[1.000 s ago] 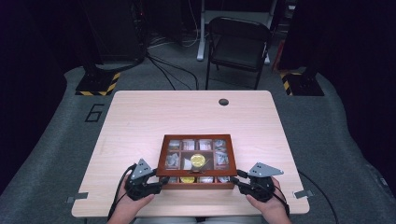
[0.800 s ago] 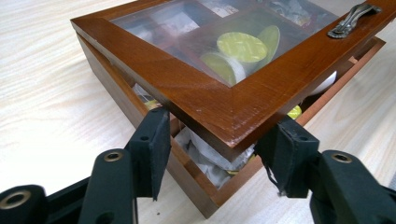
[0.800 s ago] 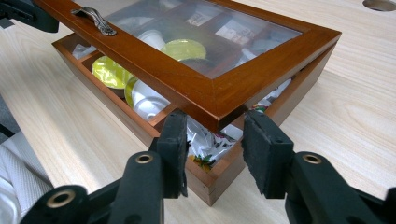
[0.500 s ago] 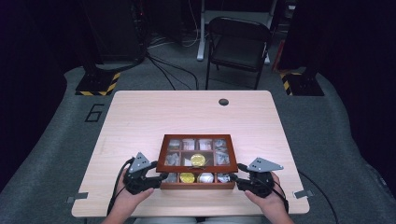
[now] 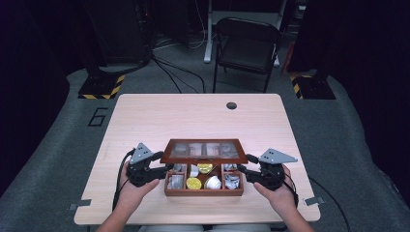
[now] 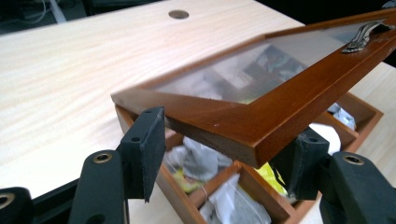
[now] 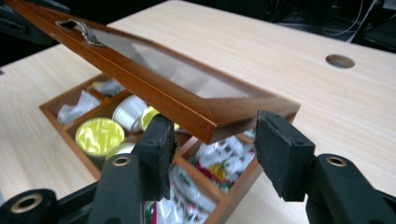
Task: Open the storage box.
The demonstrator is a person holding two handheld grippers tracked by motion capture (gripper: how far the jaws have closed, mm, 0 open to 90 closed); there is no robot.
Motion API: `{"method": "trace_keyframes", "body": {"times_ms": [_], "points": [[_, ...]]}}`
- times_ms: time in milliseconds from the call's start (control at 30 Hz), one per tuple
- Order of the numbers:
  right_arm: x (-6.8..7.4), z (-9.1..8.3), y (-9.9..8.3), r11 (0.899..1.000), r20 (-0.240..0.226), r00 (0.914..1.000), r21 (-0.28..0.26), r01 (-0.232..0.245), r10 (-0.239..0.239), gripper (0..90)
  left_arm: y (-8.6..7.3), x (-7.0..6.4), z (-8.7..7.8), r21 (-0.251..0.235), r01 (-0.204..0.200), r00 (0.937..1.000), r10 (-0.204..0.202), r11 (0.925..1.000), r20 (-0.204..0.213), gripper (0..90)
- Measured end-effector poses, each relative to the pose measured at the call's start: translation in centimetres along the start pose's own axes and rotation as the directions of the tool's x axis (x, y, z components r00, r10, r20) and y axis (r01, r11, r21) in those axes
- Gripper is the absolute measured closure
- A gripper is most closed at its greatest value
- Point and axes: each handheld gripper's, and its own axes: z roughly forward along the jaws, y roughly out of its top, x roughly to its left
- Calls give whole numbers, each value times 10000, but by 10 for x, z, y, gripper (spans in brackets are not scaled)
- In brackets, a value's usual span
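A brown wooden box [image 5: 203,192] stands near the table's front edge. Its compartments hold yellow-topped capsules [image 5: 194,183] and wrapped tea bags [image 7: 219,163]. The glass-paned lid [image 5: 205,151] is raised at the front and slopes up from its back hinge. My left gripper [image 5: 167,169] is shut on the lid's front left corner [image 6: 252,140], one pad on each side of it. My right gripper [image 5: 241,170] grips the lid's front right corner [image 7: 224,112] the same way. A metal handle [image 6: 362,35] sits on the lid's front rail.
The light wooden table [image 5: 193,116] stretches far behind the box, with a round cable hole [image 5: 231,105] near its back edge. A black folding chair [image 5: 246,43] stands beyond the table on grey carpet. Cables trail from both grippers.
The lid lay flat on the box a second ago. Both grippers moved in to its front corners and the front edge has risen, uncovering the front compartments.
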Motion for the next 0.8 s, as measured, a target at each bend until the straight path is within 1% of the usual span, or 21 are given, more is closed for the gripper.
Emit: {"method": "trace_keyframes", "body": {"times_ms": [33, 67, 133, 200, 367, 533, 600, 667, 800], "points": [[0, 1, 2, 10000, 23, 10000, -69, -62, 62, 477, 2, 1, 0, -28, -11, 10000, 11, 10000, -2, 403], [0, 1, 2, 10000, 23, 10000, -69, -62, 62, 477, 2, 1, 0, -28, -11, 10000, 11, 10000, -2, 403], [-3, 2, 9, 9997, 1, 10000, -236, -30, 30, 477, 8, 3, 0, -111, -3, 10000, 3, 9999, 27, 403], [-7, 4, 15, 9992, -41, 9998, -347, -189, 188, 476, 12, 5, 1, -159, -4, 10000, 5, 9999, 27, 403], [-12, 8, 23, 9984, 23, 9995, -465, -328, 329, 477, 21, 9, 4, -424, 33, 9999, -37, 9991, -103, 403], [-18, 13, 34, 9980, 98, 9993, -518, -368, 373, 478, 30, 15, 9, -673, 317, 9995, -323, 9972, -72, 400], [-20, 15, 37, 9979, 114, 9990, -484, -424, 430, 478, 31, 19, 11, -667, 365, 9993, -368, 9971, -40, 399], [-22, 17, 40, 9985, 159, 9994, -460, -308, 315, 477, 33, 22, 13, -601, 483, 9988, -481, 9970, 35, 399], [-25, 24, 44, 9987, 269, 9990, -365, -356, 366, 467, 33, 27, 21, -531, 574, 9983, -575, 9969, 11, 395]]}}
